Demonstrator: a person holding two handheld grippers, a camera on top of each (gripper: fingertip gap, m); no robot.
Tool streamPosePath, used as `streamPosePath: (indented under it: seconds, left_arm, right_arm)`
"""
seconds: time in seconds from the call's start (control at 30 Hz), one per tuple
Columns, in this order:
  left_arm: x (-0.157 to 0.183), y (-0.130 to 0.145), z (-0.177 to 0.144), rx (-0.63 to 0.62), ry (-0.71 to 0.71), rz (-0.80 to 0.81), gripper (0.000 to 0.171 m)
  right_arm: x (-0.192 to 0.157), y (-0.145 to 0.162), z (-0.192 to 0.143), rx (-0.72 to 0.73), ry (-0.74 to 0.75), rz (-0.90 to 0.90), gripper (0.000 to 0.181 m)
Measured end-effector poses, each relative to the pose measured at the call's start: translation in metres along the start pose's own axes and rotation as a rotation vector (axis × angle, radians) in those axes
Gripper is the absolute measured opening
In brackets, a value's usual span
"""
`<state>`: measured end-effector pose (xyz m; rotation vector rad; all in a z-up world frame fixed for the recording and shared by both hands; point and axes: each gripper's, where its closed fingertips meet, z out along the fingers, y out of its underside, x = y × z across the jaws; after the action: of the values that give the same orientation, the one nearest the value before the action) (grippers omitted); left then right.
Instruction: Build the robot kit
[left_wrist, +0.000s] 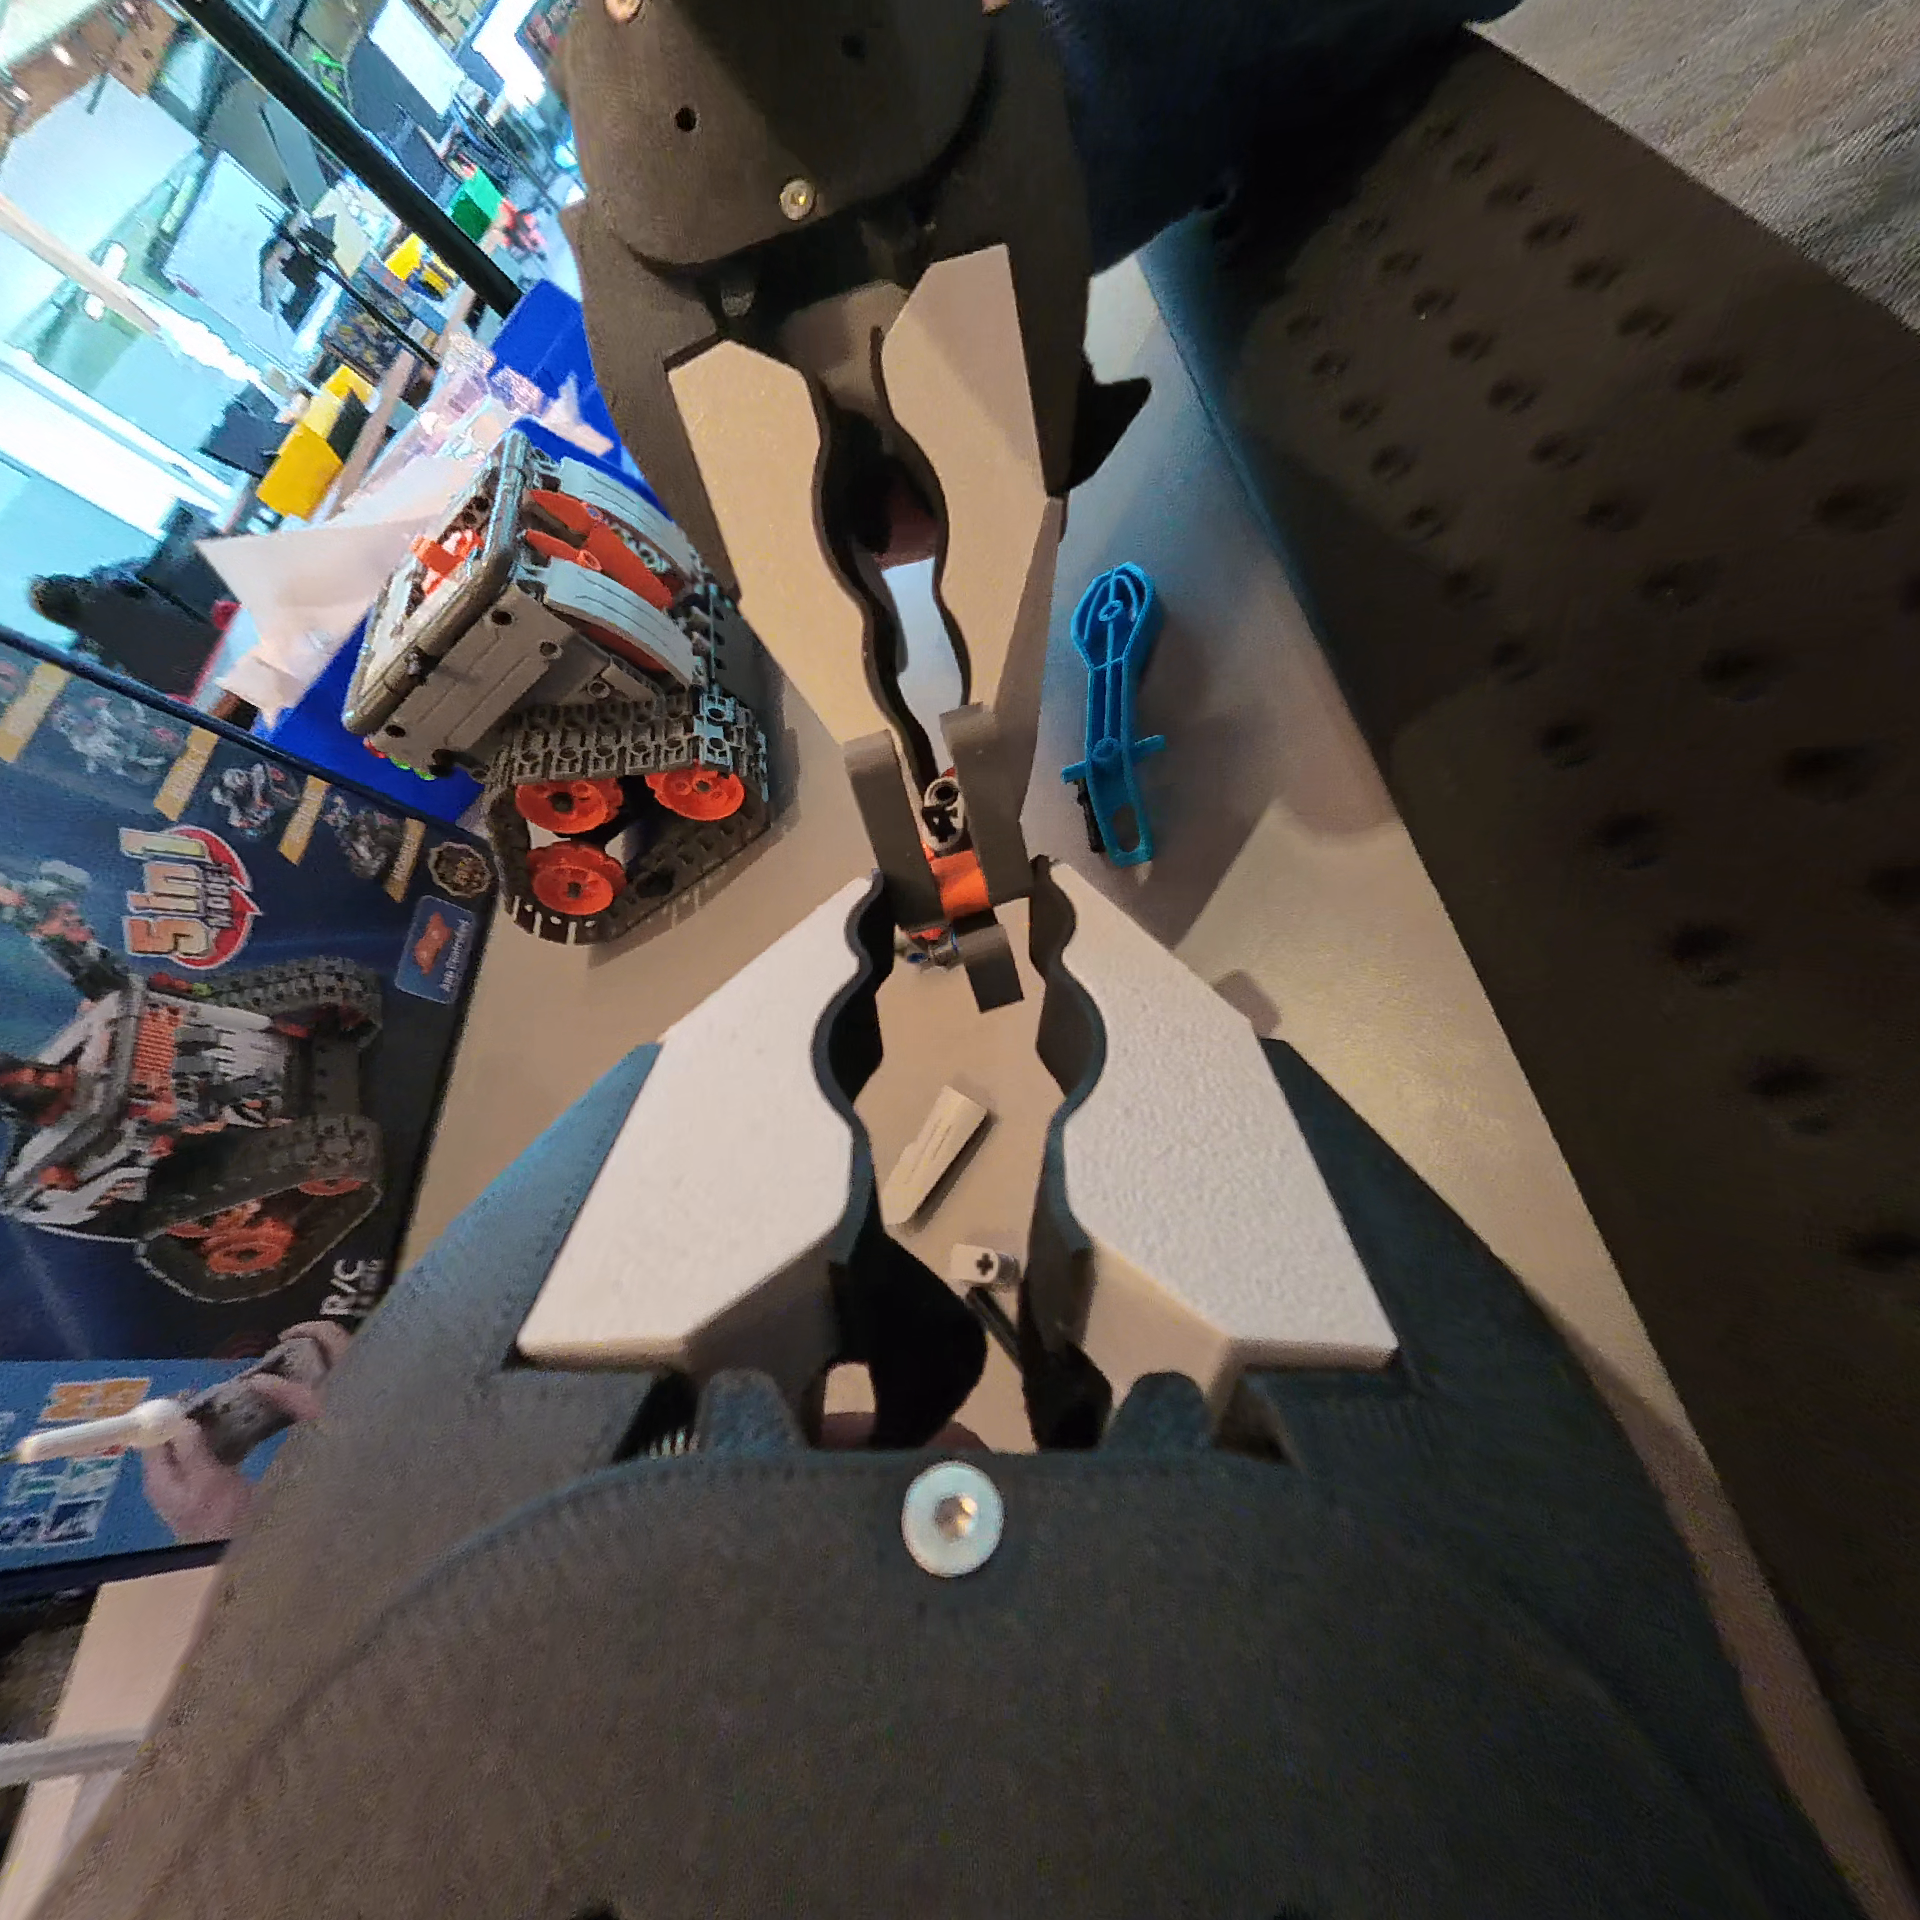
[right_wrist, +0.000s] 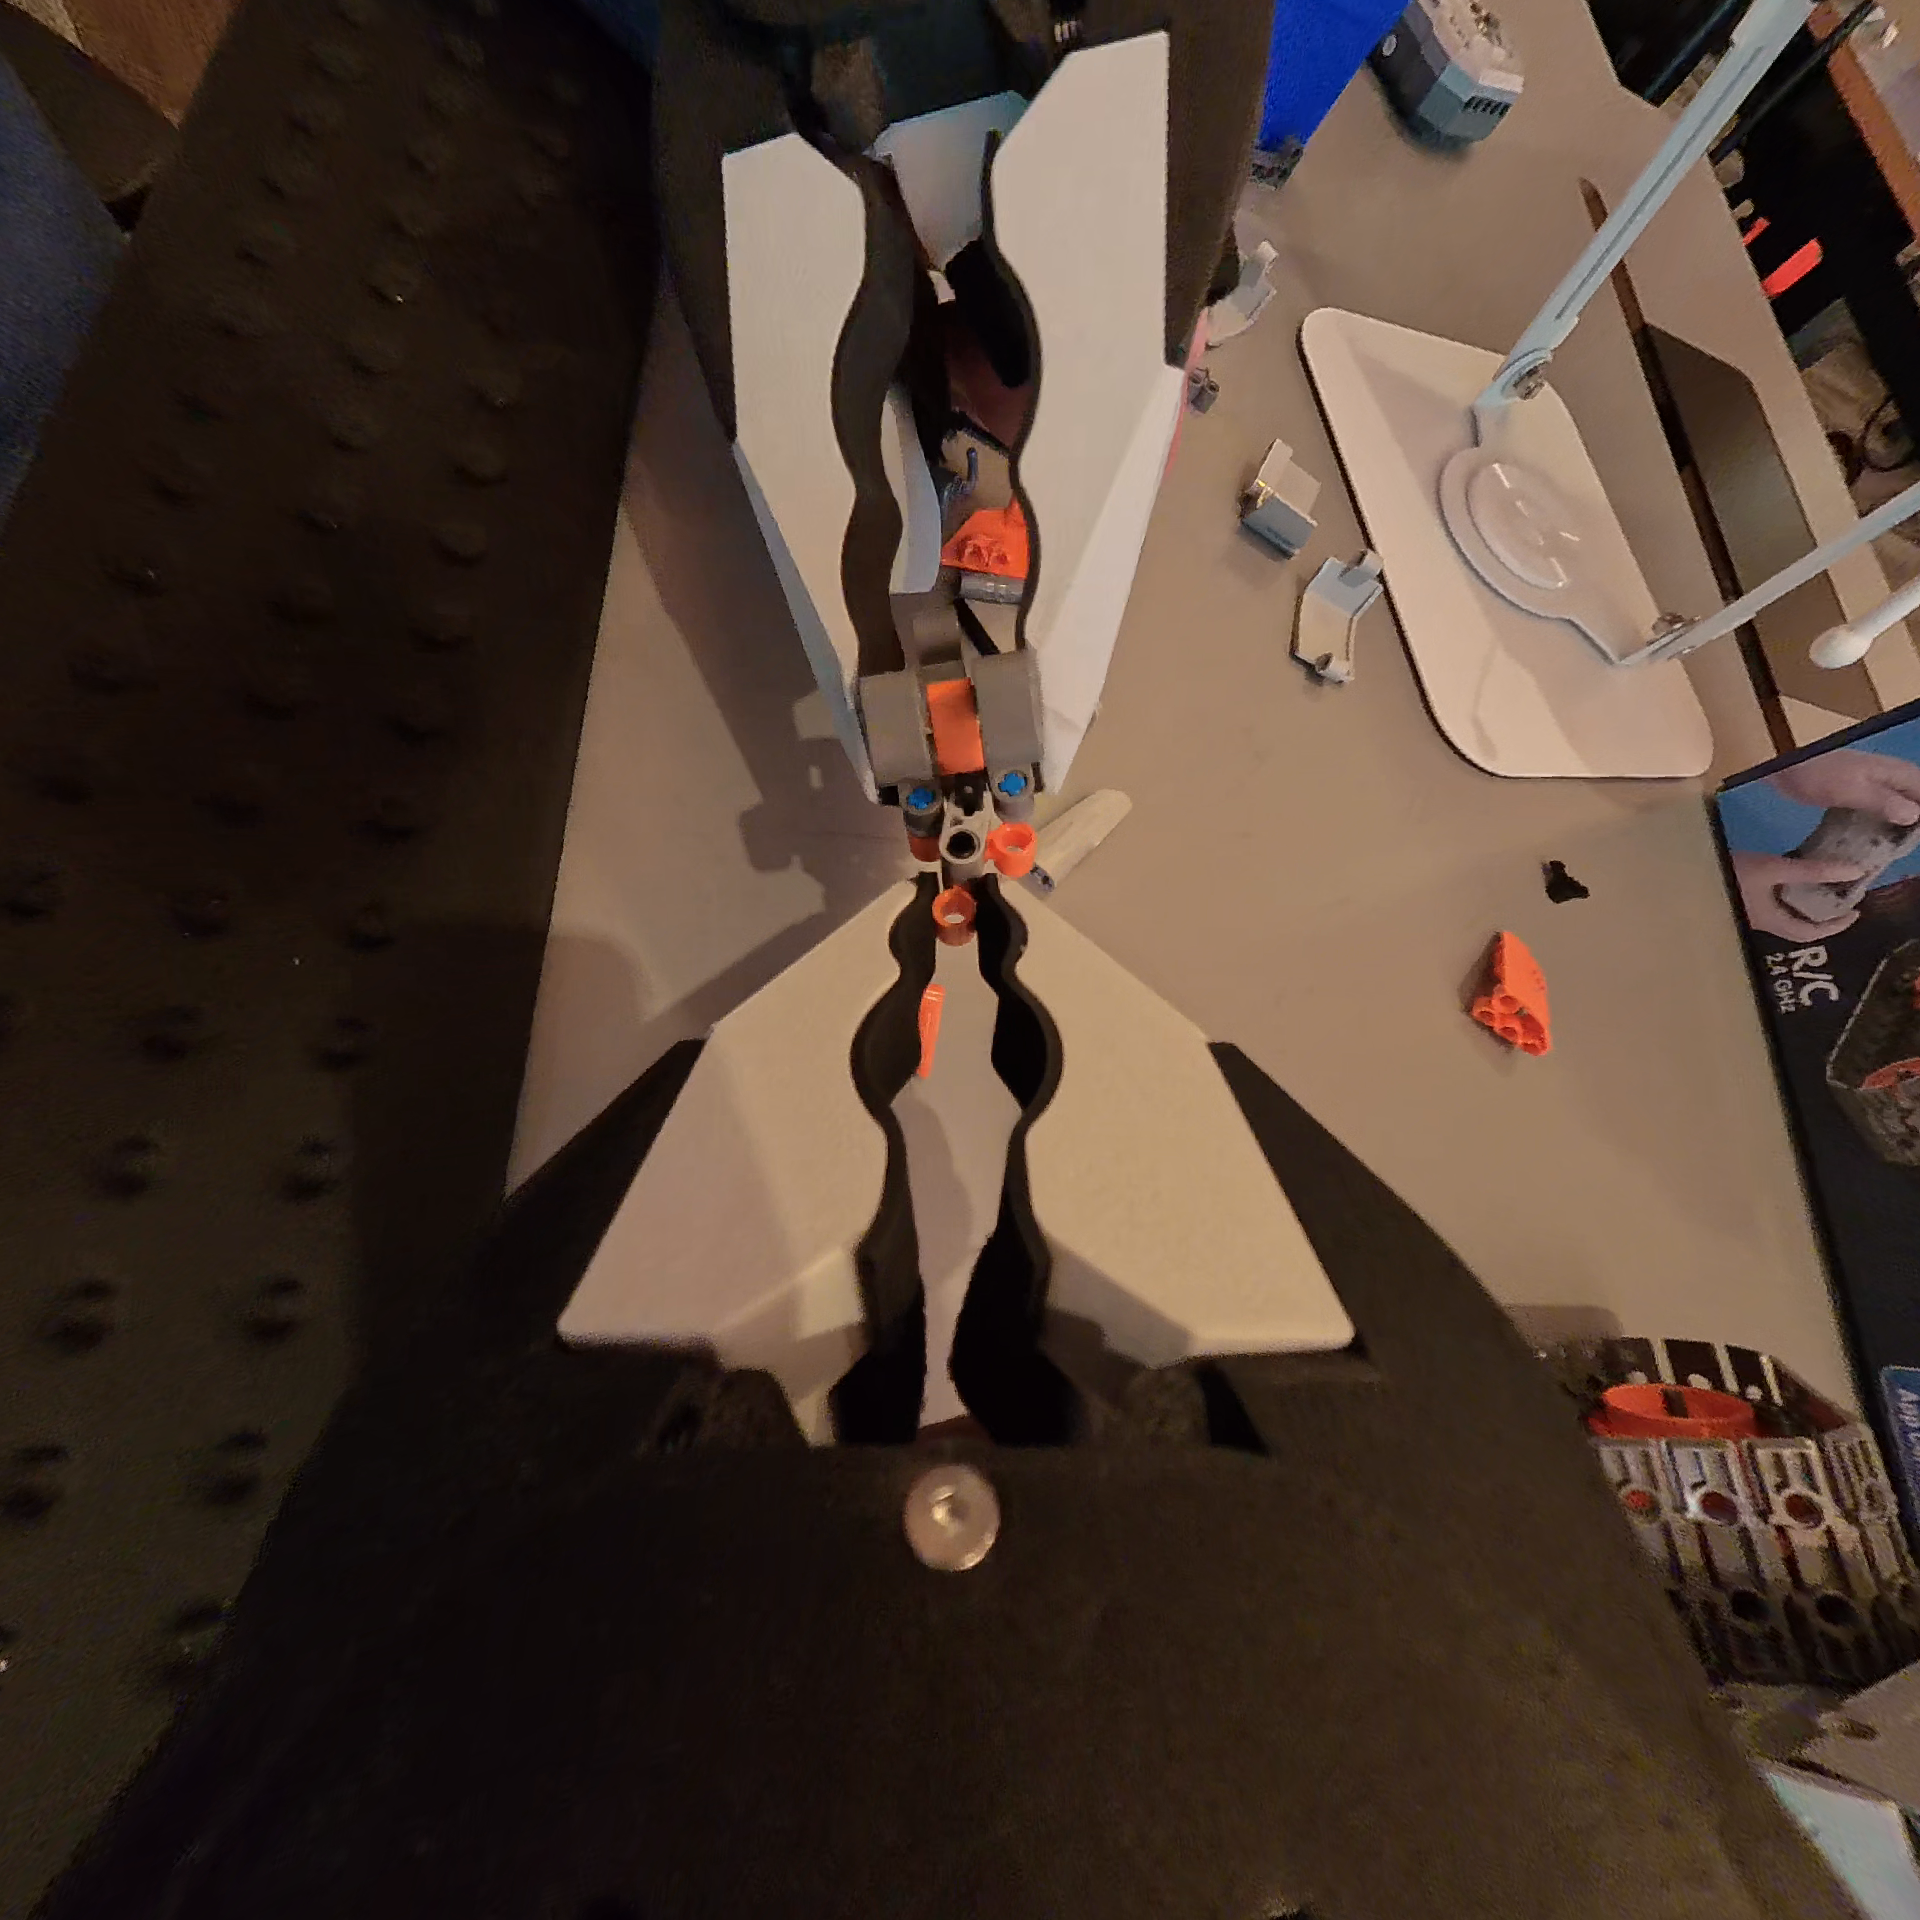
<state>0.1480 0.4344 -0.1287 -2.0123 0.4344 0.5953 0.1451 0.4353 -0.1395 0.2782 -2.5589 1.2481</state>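
Left wrist view showed the left gripper clamped narrowly on the grey-and-orange brick assembly above the grey table, while the right gripper, facing it tip to tip, pinched a small orange bush just at the assembly's end.

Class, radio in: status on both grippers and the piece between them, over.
Left gripper shut on grey-orange assembly. Right gripper shut on orange connector. Blue tool aside.
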Motion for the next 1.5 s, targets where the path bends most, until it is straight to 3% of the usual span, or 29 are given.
streamPosePath:
  seconds: [0.17, 0.33, 0.5, 0.63, 0.8, 0.97, 1.03, 1.2, 1.5]
  left_arm:
    - [-0.005, -0.004, -0.004, -0.019, -0.084, 0.140, 0.024]
    - [-0.012, -0.010, -0.011, -0.071, -0.228, 0.408, 0.024]
    - [-0.019, -0.017, -0.013, -0.093, -0.332, 0.561, 0.023]
    - [-0.020, -0.024, -0.016, -0.041, -0.340, 0.514, 0.023]
    - [-0.029, -0.026, -0.019, 0.050, -0.311, 0.295, 0.024]
    - [-0.034, -0.015, -0.015, 0.017, -0.301, 0.211, 0.029]
    - [-0.036, -0.008, -0.015, -0.001, -0.267, 0.112, 0.037]
    - [-0.038, -0.016, -0.021, 0.109, -0.124, -0.233, 0.046]
    - [-0.020, -0.006, -0.009, 0.044, -0.068, -0.131, 0.025]
  right_arm:
    - [0.002, -0.006, -0.005, 0.066, 0.003, 0.047, 0.008]
    - [0.009, -0.017, -0.028, 0.189, -0.076, 0.232, 0.016]
    - [0.007, -0.028, -0.023, 0.266, -0.161, 0.401, 0.023]
    - [0.006, -0.032, -0.017, 0.273, -0.114, 0.342, 0.015]
    - [0.016, -0.036, -0.023, 0.278, -0.016, 0.250, 0.009]
    - [0.027, -0.032, -0.023, 0.199, 0.151, 0.109, 0.008]
    - [0.035, -0.027, -0.025, 0.144, 0.256, 0.013, 0.008]
    - [0.044, -0.024, -0.029, 0.062, 0.429, -0.215, 0.008]
    - [0.033, -0.026, -0.022, 0.090, 0.370, -0.238, 0.008]
